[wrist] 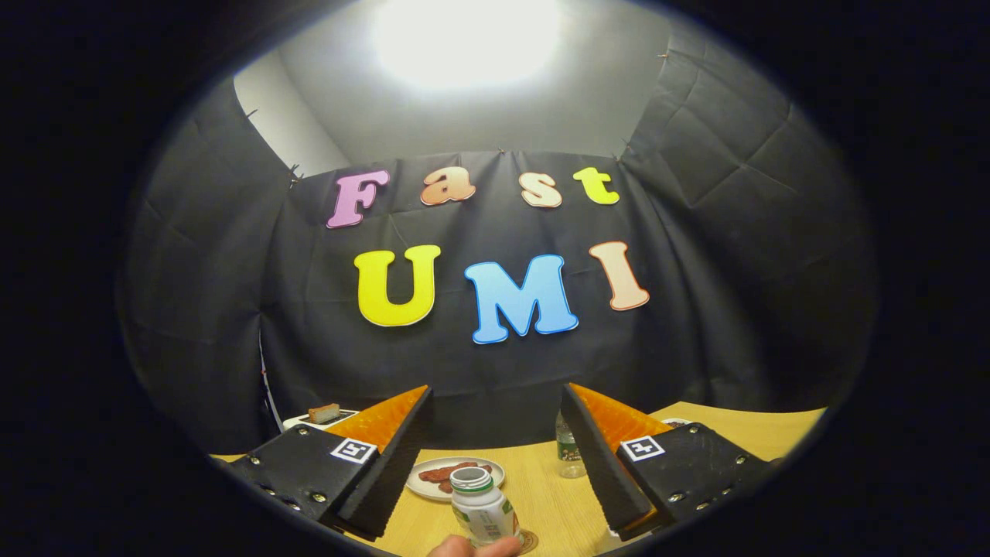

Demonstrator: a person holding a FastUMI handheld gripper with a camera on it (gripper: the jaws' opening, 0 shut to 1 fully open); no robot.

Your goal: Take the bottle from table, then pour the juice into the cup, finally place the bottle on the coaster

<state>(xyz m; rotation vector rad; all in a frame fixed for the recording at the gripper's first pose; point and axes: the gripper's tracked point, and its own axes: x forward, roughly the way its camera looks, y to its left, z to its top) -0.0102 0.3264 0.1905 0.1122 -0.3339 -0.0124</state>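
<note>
A small white bottle (pixel 483 507) with a green label and an open mouth stands upright on the wooden table (pixel 541 483). It sits low between my two fingers, touching neither. My gripper (pixel 495 402) is open, jaws spread wide, tips pointing at the booth wall above the table. A person's fingertips (pixel 473 548) rest at the bottle's base. A round brown coaster (pixel 530 541) peeks out just right of the bottle's foot.
Beyond the bottle lies a white plate (pixel 433 478) with red-brown food. A clear plastic bottle (pixel 570 455) stands by the right finger's inner side. Far left, a white dish (pixel 325 416) holds a brown slice. The black wall closes the table's back.
</note>
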